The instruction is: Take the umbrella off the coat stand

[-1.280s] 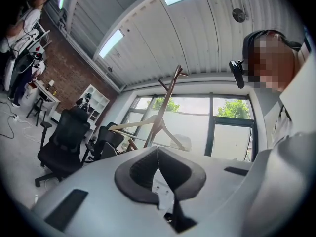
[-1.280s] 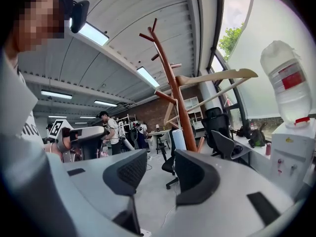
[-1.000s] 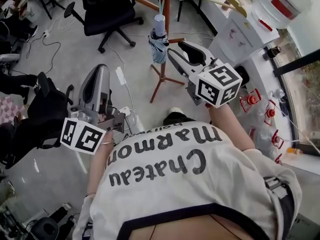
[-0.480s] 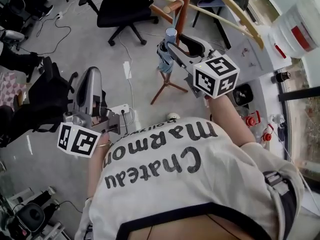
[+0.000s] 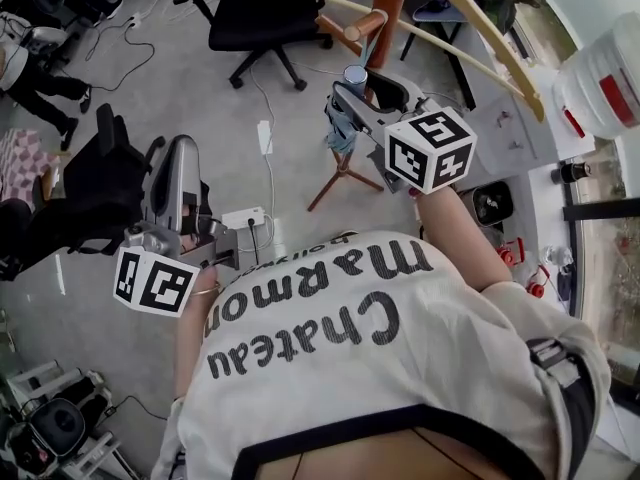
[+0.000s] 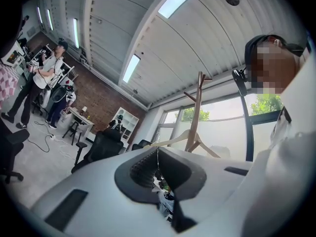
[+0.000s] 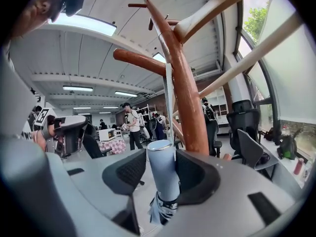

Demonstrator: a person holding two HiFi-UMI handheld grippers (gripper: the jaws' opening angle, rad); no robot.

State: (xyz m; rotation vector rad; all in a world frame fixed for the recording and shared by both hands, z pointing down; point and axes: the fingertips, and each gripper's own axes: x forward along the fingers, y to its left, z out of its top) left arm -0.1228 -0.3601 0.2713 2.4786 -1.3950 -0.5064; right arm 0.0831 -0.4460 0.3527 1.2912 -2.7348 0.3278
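Grey floor (image 5: 150, 108) lies open to the left, out to an office chair (image 5: 255, 18). The left gripper (image 5: 182, 158) is held low, jaws pressed together and empty. The right gripper (image 7: 163, 169) jaws are opening, spread round the handle of the umbrella (image 7: 163, 174), just before the coat stand (image 7: 186, 102). The folded canopy is mostly hidden.

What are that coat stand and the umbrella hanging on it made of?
The coat stand looks like wood under a smooth reddish-brown varnish: its rounded pegs and pole have a soft sheen. The umbrella handle seems to be matte pale blue-grey plastic, though painted metal is possible; only its top rim catches the light. The umbrella canopy below it is folded, creased cloth, probably a synthetic weave.
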